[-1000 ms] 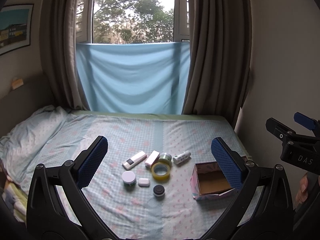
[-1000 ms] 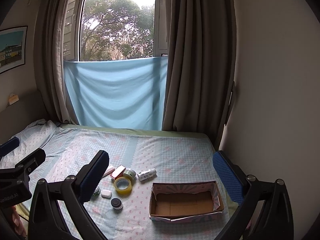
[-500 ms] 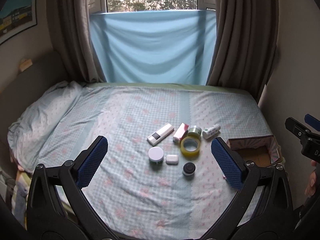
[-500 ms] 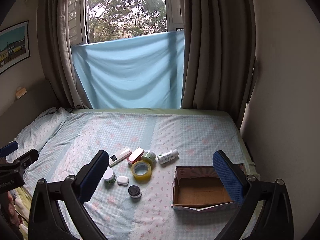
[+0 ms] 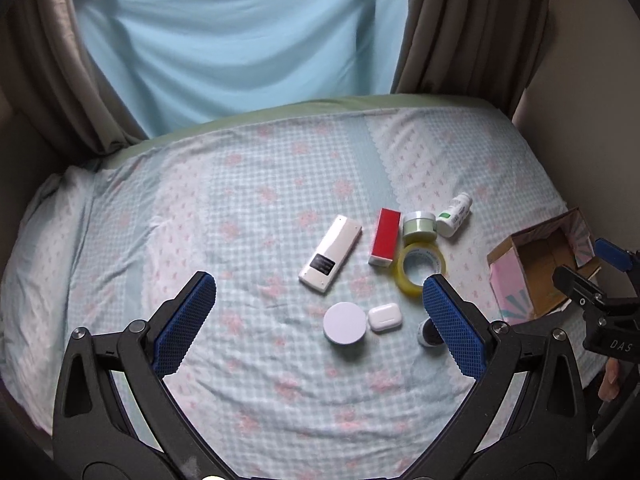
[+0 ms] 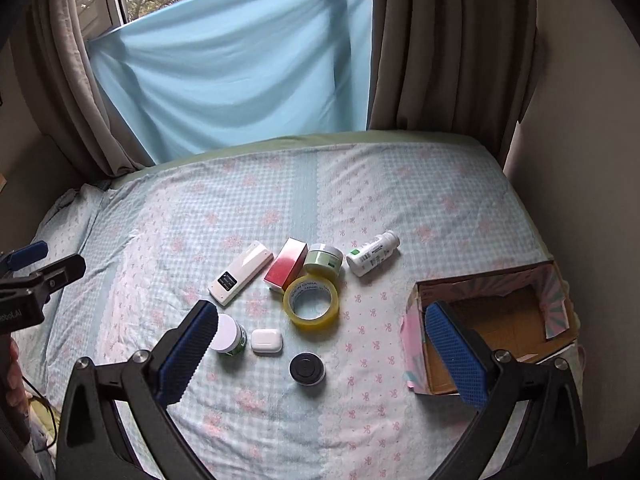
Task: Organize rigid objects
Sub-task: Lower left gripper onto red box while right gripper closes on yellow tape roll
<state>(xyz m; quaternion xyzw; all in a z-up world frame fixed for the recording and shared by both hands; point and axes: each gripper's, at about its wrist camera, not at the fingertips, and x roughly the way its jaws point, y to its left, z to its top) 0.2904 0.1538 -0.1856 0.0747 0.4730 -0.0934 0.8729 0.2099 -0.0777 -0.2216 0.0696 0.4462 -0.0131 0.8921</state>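
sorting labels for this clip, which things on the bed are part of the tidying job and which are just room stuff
Part of the job:
white remote
red box
tape roll
green-lidded jar
white bottle
white-lidded jar
earbud case
black-lidded jar
cardboard box, open and empty

Just there:
bedsheet
blue cloth
curtains

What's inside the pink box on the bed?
Nothing shows inside the pink box: just its bare brown cardboard floor. The right gripper's finger covers the near left corner, so that bit stays unseen.
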